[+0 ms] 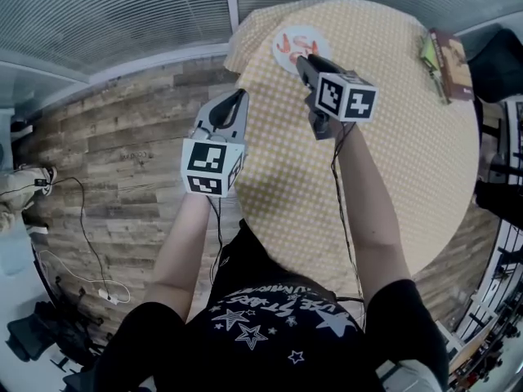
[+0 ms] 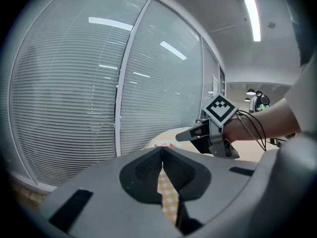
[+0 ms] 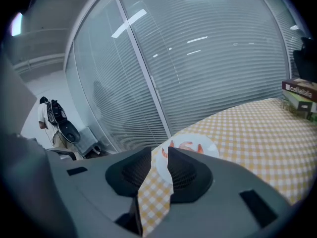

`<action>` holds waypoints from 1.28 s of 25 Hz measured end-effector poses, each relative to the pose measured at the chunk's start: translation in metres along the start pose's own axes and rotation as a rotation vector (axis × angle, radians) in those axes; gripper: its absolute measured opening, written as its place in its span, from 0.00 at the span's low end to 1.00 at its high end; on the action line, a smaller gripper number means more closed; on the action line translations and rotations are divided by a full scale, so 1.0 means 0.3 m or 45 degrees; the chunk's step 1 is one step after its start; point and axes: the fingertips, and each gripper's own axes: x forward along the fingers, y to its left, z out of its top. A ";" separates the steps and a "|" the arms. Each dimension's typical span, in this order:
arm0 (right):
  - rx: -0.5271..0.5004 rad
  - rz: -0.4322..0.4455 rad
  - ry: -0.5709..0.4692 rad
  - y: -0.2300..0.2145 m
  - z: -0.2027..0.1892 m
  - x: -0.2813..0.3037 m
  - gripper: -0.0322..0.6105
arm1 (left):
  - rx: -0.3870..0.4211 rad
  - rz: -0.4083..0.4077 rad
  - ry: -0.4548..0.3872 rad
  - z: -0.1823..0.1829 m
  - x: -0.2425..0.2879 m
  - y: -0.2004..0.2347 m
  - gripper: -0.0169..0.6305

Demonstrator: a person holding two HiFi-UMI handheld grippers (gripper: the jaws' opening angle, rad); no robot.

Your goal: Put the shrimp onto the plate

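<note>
Lying on the white plate point(image 1: 279, 46), the shrimp point(image 1: 292, 46) show as a few orange-red curls, all of them already on it. The plate sits at the far edge of the round table point(image 1: 392, 178), which has a yellow checked cloth over it. In the right gripper view the shrimp point(image 3: 188, 146) and the plate point(image 3: 211, 144) appear just past my jaw tips.

My right gripper point(image 1: 304, 62) hovers over the cloth with its tips at the near rim of the plate. Its jaws stand slightly apart, with a narrow gap and nothing between them; only cloth and plate show through the gap point(image 3: 159, 152).

My left gripper point(image 1: 237, 100) hangs just off the left edge of the table, over the wooden floor point(image 1: 122, 153). Its jaws are pressed together at the tips and hold nothing point(image 2: 162, 150).

A small stack of boxes point(image 1: 448, 64) rests at the far right edge of the table, well apart from the plate. Glass walls with blinds point(image 1: 122, 15) run behind the table.
</note>
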 end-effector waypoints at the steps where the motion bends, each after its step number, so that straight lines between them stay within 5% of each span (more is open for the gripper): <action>1: 0.000 0.014 -0.010 0.011 0.004 -0.022 0.22 | 0.006 0.003 -0.006 0.008 -0.012 -0.009 0.04; 14: 0.039 0.191 -0.123 0.150 -0.059 -0.406 0.18 | 0.046 0.059 -0.070 0.080 -0.214 -0.236 0.04; 32: 0.125 0.391 -0.295 0.209 -0.195 -1.062 0.14 | 0.046 0.102 -0.111 0.075 -0.489 -0.743 0.04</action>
